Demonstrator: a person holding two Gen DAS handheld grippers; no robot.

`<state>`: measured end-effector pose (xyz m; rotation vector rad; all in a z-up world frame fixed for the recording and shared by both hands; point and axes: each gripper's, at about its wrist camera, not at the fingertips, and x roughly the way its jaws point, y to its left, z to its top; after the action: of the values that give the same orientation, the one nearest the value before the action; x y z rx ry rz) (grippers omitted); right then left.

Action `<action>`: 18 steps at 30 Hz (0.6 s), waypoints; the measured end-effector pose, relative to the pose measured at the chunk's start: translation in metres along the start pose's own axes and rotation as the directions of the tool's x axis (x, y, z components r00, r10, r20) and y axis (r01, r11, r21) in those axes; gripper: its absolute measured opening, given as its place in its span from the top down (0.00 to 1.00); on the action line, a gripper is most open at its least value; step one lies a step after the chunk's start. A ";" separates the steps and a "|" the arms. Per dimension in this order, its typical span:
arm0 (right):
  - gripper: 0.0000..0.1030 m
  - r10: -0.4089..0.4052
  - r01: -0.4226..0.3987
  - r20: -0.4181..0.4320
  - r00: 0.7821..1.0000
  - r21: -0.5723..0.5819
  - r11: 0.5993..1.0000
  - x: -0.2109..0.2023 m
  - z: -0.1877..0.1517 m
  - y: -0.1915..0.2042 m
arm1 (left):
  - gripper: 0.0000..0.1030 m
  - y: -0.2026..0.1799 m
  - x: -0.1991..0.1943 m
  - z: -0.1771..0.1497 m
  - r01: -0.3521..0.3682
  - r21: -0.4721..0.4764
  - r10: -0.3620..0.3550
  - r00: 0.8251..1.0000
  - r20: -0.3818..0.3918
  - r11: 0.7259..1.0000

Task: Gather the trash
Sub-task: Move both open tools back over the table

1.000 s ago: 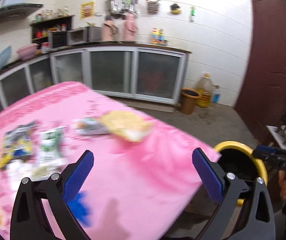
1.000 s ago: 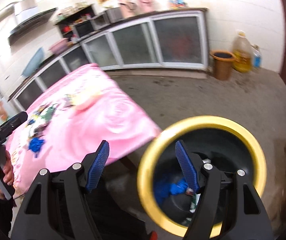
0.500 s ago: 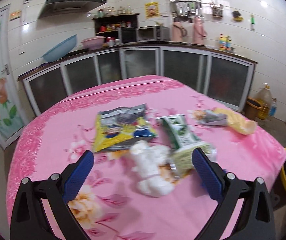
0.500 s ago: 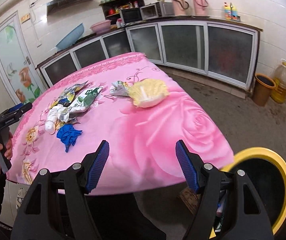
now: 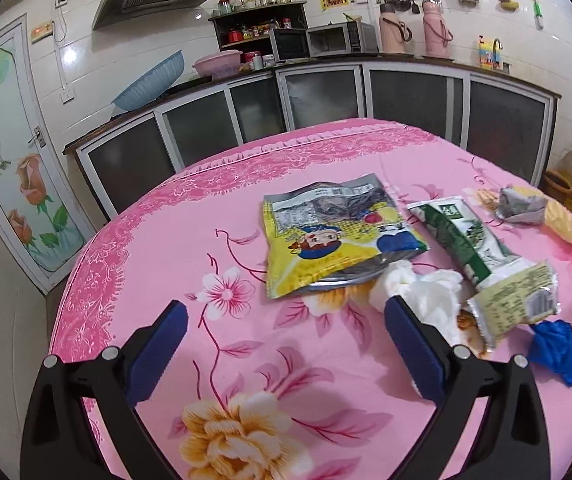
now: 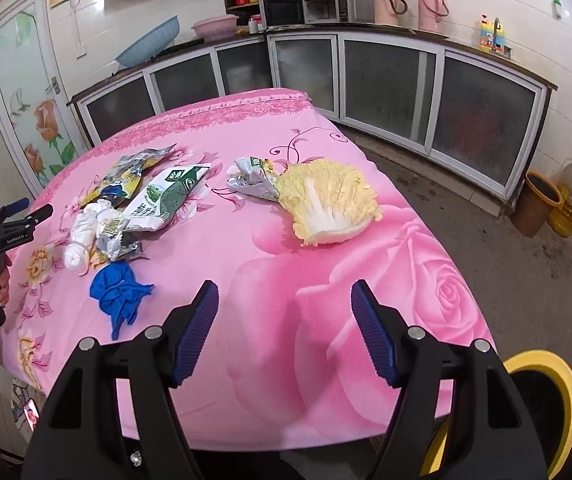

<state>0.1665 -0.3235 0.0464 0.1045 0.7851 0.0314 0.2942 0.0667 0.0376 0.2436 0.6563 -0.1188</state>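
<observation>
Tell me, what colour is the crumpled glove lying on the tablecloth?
The crumpled glove is blue; the right wrist view shows it best.

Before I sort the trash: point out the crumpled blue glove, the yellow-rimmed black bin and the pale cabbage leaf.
crumpled blue glove [image 6: 120, 294]: right wrist view, bunched middle.
yellow-rimmed black bin [image 6: 565, 408]: right wrist view, rim.
pale cabbage leaf [image 6: 331, 204]: right wrist view, white rib.

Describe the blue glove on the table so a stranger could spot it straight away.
On the pink flowered tablecloth, find the pile of wrappers toward its left side as the right wrist view shows it. At the pile's near end, just below the white tissue wad, lies the crumpled blue glove. It is the only solid blue, rubbery item; everything beside it is printed packaging or white paper.
</observation>
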 end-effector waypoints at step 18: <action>0.36 0.015 -0.017 -0.058 0.998 -0.032 0.999 0.062 0.039 0.012 | 0.08 -0.014 0.078 0.024 -0.012 0.200 0.040 0.990 -0.137 0.980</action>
<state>0.2379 -0.3110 0.0310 0.0793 0.8412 0.0622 0.3668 0.0448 0.0052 0.4567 0.7823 -0.1430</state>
